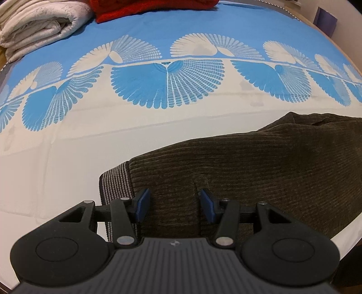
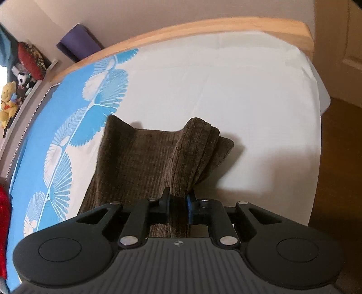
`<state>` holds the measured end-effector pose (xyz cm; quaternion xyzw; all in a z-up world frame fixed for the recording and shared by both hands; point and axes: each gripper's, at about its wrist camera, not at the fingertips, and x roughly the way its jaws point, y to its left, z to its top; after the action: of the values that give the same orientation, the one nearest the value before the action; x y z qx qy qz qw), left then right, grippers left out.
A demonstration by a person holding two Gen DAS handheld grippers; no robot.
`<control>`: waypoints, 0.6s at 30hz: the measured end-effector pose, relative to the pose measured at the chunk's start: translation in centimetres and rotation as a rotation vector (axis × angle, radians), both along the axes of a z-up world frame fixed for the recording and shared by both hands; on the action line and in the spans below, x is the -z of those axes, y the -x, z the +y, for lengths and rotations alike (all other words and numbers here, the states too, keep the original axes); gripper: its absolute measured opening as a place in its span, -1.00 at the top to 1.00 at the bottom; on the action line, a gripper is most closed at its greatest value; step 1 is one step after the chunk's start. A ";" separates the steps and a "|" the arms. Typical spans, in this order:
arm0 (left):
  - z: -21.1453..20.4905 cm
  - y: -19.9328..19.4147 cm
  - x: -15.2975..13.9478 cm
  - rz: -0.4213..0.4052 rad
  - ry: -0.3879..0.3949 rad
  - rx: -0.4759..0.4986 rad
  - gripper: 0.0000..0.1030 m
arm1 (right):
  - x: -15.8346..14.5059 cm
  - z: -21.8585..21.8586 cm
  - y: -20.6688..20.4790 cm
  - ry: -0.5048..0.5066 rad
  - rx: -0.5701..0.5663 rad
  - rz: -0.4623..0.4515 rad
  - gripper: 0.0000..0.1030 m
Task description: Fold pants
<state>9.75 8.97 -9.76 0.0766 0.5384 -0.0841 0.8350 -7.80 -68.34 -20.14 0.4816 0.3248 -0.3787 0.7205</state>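
Dark brown corduroy pants point(image 1: 260, 171) lie on the bed, and their striped elastic waistband point(image 1: 115, 183) shows at the left end. My left gripper point(image 1: 175, 202) hovers just above the cloth beside the waistband. It is open, its blue pads apart with flat fabric below them. In the right wrist view the pants point(image 2: 135, 162) stretch away from me, and a bunched ridge of cloth point(image 2: 194, 144) rises from the bed towards my right gripper point(image 2: 178, 201). That gripper is shut on this ridge, which is pinched between the two pads.
The bed sheet point(image 1: 167, 83) is white with a blue fan pattern. A folded white blanket point(image 1: 38, 24) and a red cloth point(image 1: 144, 9) lie at the far side. A wooden bed frame point(image 2: 203, 27) edges the mattress, with brown floor point(image 2: 339, 158) at the right. Plush toys point(image 2: 9, 101) sit on a shelf at the left.
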 end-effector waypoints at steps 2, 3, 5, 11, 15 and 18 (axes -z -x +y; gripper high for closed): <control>-0.2 0.1 0.1 0.003 -0.001 0.008 -0.06 | 1.0 -0.3 0.1 -0.024 -0.002 0.045 0.44; -0.3 0.1 0.1 0.004 -0.003 0.012 -0.06 | 1.4 -0.5 0.2 -0.038 0.003 0.063 0.37; -0.3 0.2 0.1 0.001 -0.002 0.014 -0.06 | 1.9 -0.7 0.5 -0.061 0.013 0.070 0.33; 0.0 0.2 0.2 0.008 -0.001 0.002 -0.06 | 2.1 -0.3 -0.6 -0.024 -0.040 0.076 0.29; 0.1 0.1 0.2 0.008 -0.005 -0.002 -0.06 | 1.4 0.1 -0.7 0.015 -0.060 0.054 0.73; 0.2 0.1 0.1 0.004 -0.001 -0.004 -0.06 | 0.6 0.0 -0.4 0.012 -0.057 0.004 0.73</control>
<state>9.65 9.16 -9.84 0.0759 0.5405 -0.0821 0.8339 -7.39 -68.35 -20.71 0.4671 0.3377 -0.3608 0.7333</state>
